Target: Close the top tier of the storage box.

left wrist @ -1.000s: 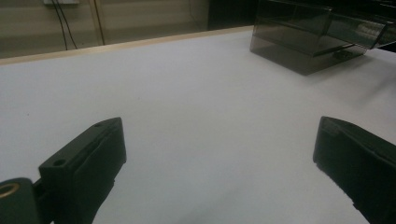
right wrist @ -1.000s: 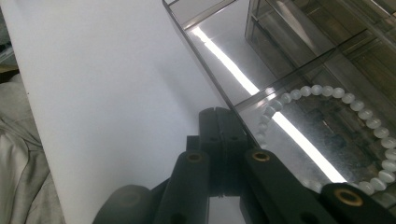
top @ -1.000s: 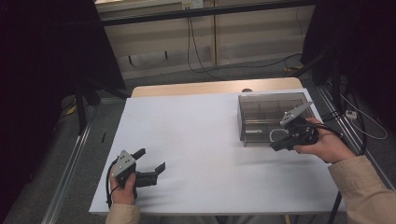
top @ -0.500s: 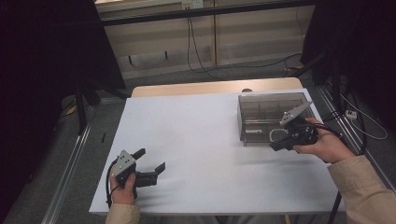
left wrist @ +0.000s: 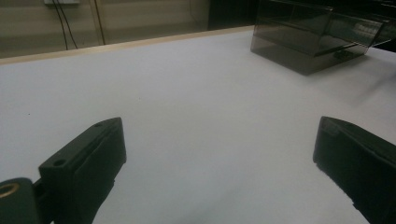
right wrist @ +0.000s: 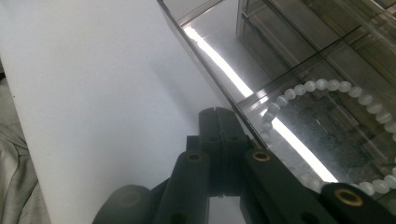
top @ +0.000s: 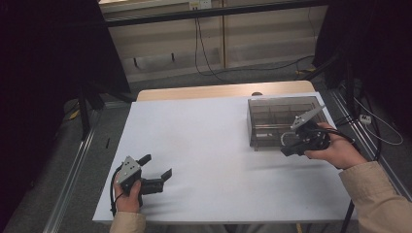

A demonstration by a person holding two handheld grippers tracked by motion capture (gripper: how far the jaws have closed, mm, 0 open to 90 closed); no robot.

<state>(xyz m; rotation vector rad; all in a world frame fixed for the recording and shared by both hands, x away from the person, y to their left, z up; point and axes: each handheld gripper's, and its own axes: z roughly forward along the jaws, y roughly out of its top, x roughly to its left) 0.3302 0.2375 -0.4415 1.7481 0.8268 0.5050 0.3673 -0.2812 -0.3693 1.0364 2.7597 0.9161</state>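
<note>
Two grippers are on the bench [top: 209,145], and the action sits on the far right. The right gripper [top: 287,145] is at the near wall of the smoky clear box [top: 272,121], which stands on the white bench top toward its far right corner. The right gripper view takes us close: the jaws are pressed together, and the thin edge of the box's clear wall [right wrist: 210,77] runs right down to their tips. Whether that edge is actually pinched between them or just passes beside them, I cannot tell from here.

Now the box itself: tinted grey-brown plastic, see-through, low and rectangular, split inside by thin dividers into several compartments. A bright strip of light glares off its near wall. Inside the compartment closest to the right gripper lies a string of white beads [right wrist: 327,86], small round milky pearls curling in a loop on the box floor.

Over on the left, it's quiet. The left gripper [top: 158,172] is held low near the front left corner of the bench, well apart from the box, jaws spread wide with bare white surface between them. In the left gripper view the box shows far off at upper right, and the person's hand [top: 128,196] wraps the handle. The other hand [top: 335,148] grips the right tool, beige sleeve [top: 379,199] trailing back.
</note>
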